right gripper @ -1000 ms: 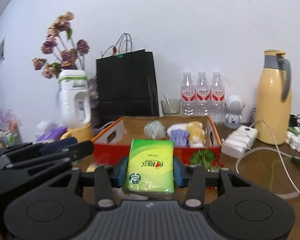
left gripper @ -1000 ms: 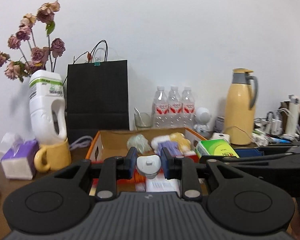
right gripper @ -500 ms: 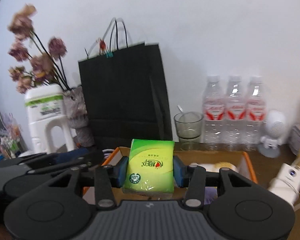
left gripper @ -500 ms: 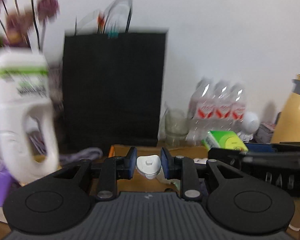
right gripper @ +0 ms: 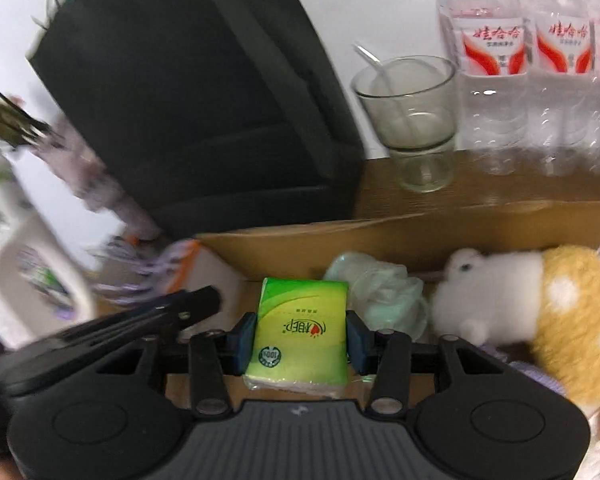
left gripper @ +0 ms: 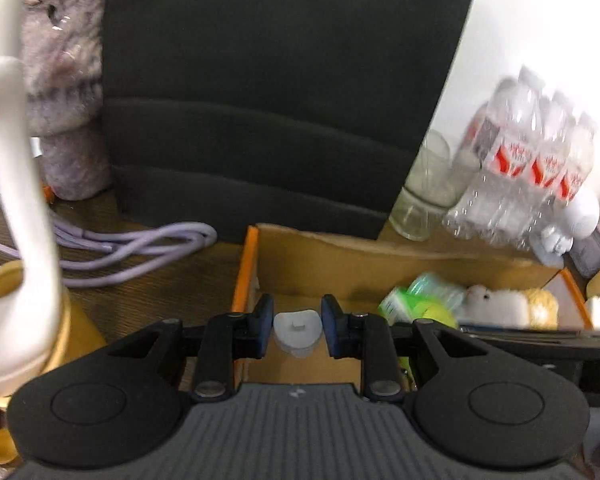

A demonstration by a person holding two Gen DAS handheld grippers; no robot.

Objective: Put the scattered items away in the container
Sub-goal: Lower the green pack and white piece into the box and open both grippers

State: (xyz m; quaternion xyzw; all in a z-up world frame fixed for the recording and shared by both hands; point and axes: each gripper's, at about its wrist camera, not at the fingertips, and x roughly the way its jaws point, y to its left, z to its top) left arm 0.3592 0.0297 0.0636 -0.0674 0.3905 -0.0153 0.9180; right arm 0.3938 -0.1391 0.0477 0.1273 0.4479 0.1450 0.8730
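A: Our right hand-held gripper (right gripper: pixel 300 340) clamps the green tissue pack (right gripper: pixel 300 338) above the cardboard box (right gripper: pixel 380 244); our left hand-held gripper (left gripper: pixel 297 330) pinches a small white cap (left gripper: pixel 297 330) over its left end.

B: Releasing early, we'd risk the pack landing on the plush toy (right gripper: pixel 520 300) and the cap bouncing onto the table (left gripper: pixel 152 292).

Matt brown cardboard box (right gripper: pixel 380 240) with orange edging, glossy green plastic-wrapped tissue pack (right gripper: pixel 300 332), fluffy white-and-yellow plush toy (right gripper: pixel 532 300), clear smooth glass tumbler (right gripper: pixel 412 120) at upper right, matt black paper bag (left gripper: pixel 268 92), dark wood-grain tabletop (left gripper: pixel 148 292), smooth white plastic cap (left gripper: pixel 298 330).
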